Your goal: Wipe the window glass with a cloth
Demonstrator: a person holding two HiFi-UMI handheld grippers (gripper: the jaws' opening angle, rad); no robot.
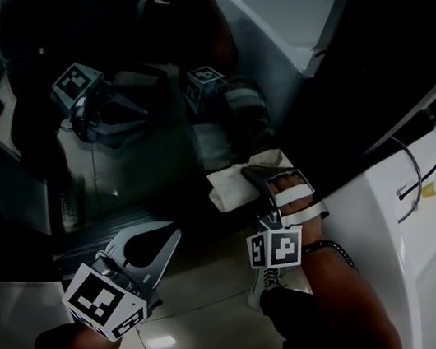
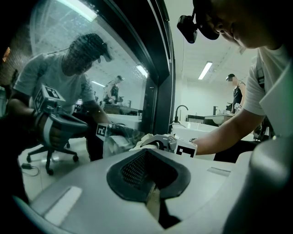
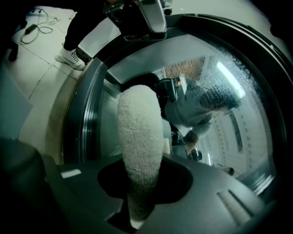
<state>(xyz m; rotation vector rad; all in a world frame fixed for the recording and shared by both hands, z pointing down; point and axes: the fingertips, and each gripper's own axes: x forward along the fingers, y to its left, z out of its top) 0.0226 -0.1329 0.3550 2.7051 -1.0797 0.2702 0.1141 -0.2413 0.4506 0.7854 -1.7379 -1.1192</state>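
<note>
The dark window glass (image 1: 121, 152) fills the left of the head view and mirrors the person and both grippers. My right gripper (image 1: 280, 190) is shut on a white fluffy cloth (image 1: 236, 183) and holds it against the lower part of the pane. In the right gripper view the cloth (image 3: 139, 132) stands up between the jaws of this gripper (image 3: 142, 161), touching the glass (image 3: 219, 137). My left gripper (image 1: 163, 242) hangs lower left, away from the pane, shut with nothing in it. The left gripper view looks past that gripper (image 2: 146, 154) to the cloth (image 2: 138, 145) and the right gripper (image 2: 165, 142).
A black frame strip (image 1: 389, 150) borders the pane on the right. Beyond it is a white panel (image 1: 394, 242) with loose black wires (image 1: 417, 184). Tiled floor (image 1: 194, 311) lies below. Other people (image 2: 236, 91) stand far behind.
</note>
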